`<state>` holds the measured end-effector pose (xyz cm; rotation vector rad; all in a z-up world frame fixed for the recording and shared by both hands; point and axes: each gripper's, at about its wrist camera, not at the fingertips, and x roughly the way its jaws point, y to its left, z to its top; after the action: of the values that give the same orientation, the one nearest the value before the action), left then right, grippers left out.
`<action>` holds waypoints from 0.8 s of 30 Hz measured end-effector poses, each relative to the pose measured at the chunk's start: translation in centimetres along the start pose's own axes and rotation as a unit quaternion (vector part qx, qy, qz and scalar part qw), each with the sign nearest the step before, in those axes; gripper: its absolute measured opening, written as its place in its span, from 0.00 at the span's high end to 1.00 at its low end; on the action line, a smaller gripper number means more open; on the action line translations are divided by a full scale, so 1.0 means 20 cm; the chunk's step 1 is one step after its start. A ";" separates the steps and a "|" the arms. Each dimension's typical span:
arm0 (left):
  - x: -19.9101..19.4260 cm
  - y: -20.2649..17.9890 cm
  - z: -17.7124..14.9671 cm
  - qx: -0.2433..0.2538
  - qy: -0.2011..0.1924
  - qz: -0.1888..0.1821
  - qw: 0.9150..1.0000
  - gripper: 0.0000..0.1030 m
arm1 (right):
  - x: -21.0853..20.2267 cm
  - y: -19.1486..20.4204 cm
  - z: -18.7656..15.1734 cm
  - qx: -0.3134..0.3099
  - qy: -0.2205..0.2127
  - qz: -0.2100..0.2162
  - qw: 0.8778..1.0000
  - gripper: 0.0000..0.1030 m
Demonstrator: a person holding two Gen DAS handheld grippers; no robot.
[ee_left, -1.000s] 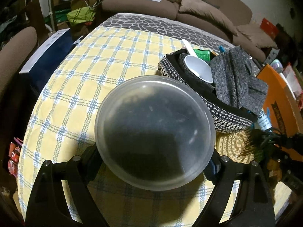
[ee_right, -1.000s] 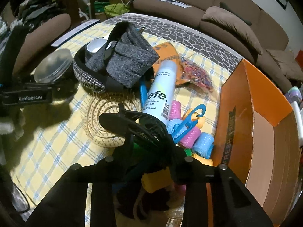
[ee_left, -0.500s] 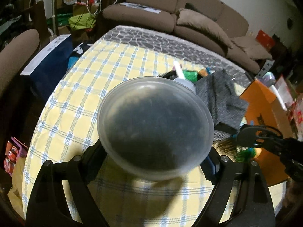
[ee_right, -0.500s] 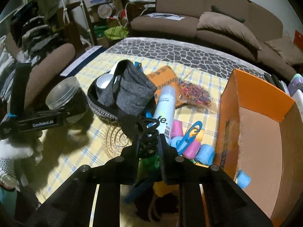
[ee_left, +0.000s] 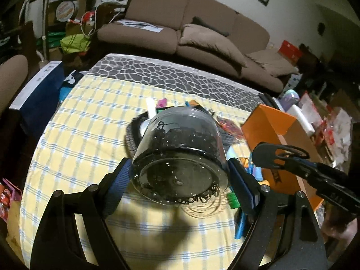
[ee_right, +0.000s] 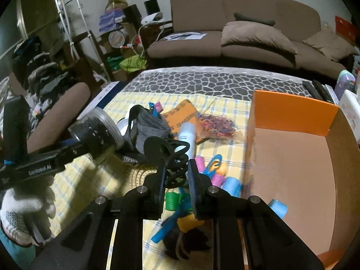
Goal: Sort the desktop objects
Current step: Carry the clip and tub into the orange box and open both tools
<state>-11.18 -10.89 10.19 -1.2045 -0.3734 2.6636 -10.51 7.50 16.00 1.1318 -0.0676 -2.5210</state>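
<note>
Clear plastic jar (ee_left: 180, 157) packed with black hair ties sits clamped between the blue pads of the left gripper (ee_left: 180, 180), jaws wide to span it, base tipped toward the camera, above the yellow checked tablecloth (ee_left: 90, 135). Right gripper (ee_right: 175, 175) has its jaws nearly closed on a black plastic claw hair clip (ee_right: 173, 155), carried near the open orange cardboard box (ee_right: 292, 117) on the right, presumably its bin. Compared with a second ago, both items are lifted higher, and the jar, then showing its lid, has tilted.
</note>
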 end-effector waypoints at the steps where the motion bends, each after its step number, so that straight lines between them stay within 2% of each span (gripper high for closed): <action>1: 0.00 -0.01 0.00 0.001 -0.001 0.000 1.000 0.19 | -0.01 -0.01 0.00 0.002 -0.001 0.000 1.000 0.83; 11: -0.07 -0.09 0.02 -0.007 -0.028 -0.015 0.999 0.20 | -0.21 -0.17 0.01 0.028 -0.036 -0.011 0.999 0.83; 20: -0.11 -0.24 0.02 0.008 -0.038 -0.040 0.998 0.20 | -0.36 -0.41 -0.04 0.062 -0.051 -0.042 0.996 0.83; 24: -0.15 -0.35 0.02 0.025 -0.044 -0.058 0.997 0.20 | -0.43 -0.53 -0.08 0.074 -0.051 -0.074 0.993 0.83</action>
<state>-9.00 -5.17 14.57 -1.0215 -0.3747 2.6164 -7.51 20.63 18.96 1.0990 -0.2089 -2.7436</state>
